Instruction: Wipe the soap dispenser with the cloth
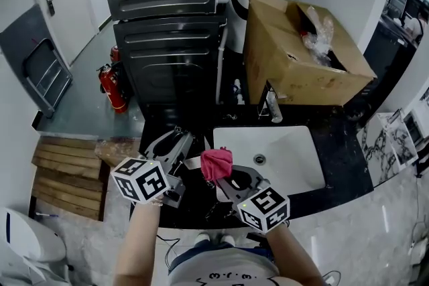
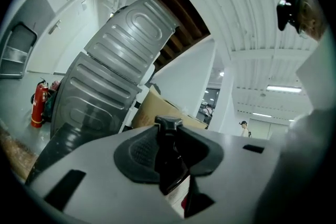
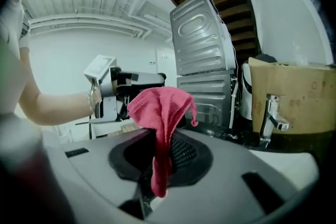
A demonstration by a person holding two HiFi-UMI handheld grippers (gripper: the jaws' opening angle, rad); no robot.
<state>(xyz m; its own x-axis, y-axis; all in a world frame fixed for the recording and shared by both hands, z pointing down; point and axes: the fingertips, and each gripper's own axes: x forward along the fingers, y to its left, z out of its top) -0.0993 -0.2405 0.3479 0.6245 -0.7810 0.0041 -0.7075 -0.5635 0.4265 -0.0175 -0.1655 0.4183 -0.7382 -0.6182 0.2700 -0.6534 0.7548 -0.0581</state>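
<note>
The left gripper (image 1: pixel 175 144) is clamped on the dark soap dispenser (image 2: pixel 169 162) between its jaws, pump upward; the right gripper (image 1: pixel 228 179) pinches the pink cloth (image 3: pixel 160 110), bunched beyond its tips; wiping drag could likely pull that narrow pinch loose.

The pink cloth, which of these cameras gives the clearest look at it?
The right gripper view: the cloth sits large and centred, pinched between that gripper's jaws. The head view shows it only as a small pink bunch on the right gripper. The left gripper view misses it, showing the soap dispenser in its own jaws.
</note>
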